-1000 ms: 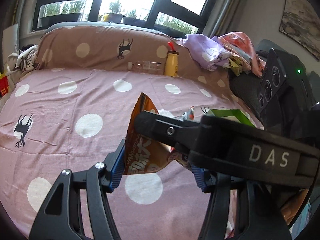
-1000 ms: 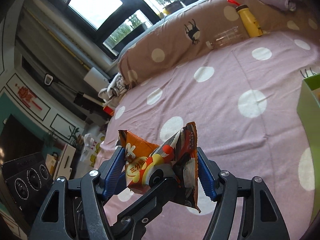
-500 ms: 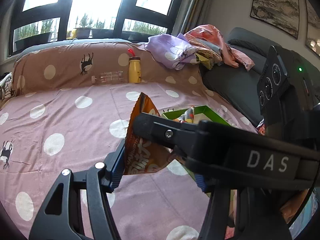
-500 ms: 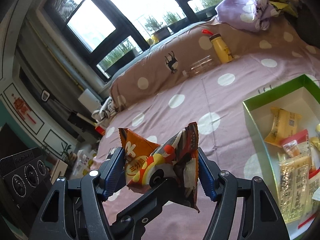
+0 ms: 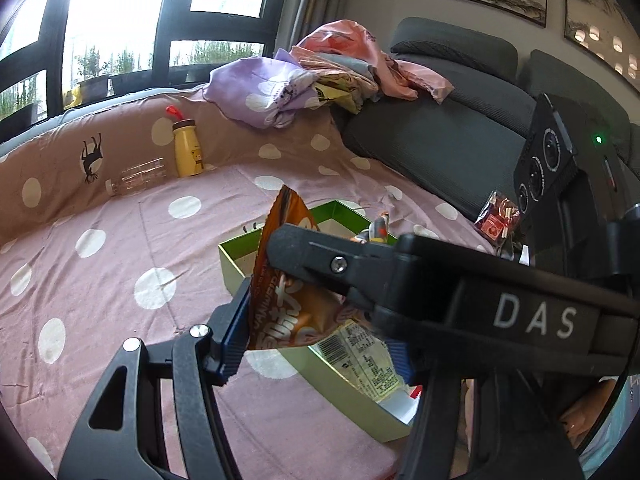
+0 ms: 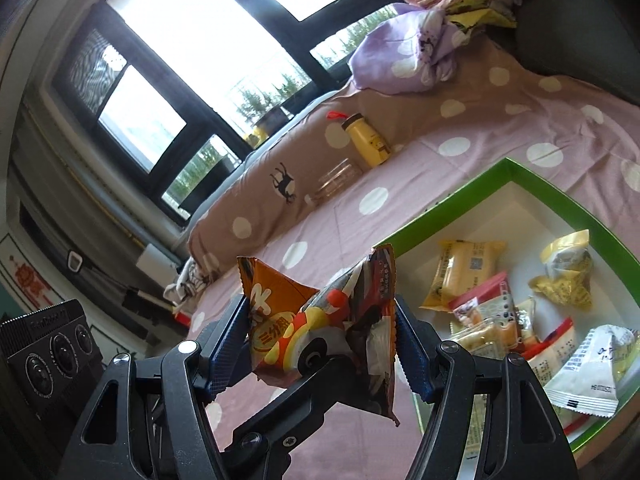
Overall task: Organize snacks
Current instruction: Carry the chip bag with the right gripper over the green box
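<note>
Pads (image 6: 228, 344) of the right gripper (image 6: 320, 344) press from both sides on an orange snack bag (image 6: 316, 320) — the bag is crumpled between them, its two upper corners sticking up, its long axis roughly across the gap from pad to pad. In the left wrist view the left gripper (image 5: 316, 344) has the same orange bag (image 5: 280, 280) between its blue pads; its left pad touches the bag's edge, while the right pad is hidden behind the other tool's black arm, so I cannot tell whether those jaws actually pinch it. Here the bag stands on end, one pointed corner up. It hangs in the air above the pink dotted bedspread (image 5: 120, 264), over the near corner of a green box (image 6: 472, 208). The box, white inside, lies open on the bedspread and holds several wrapped snacks (image 6: 464, 272). Farther back, a yellow bottle (image 5: 187, 148) stands upright against the brown dotted bolster (image 5: 52, 176) — a clear bottle (image 5: 138, 176) lies on its side just beside it.
</note>
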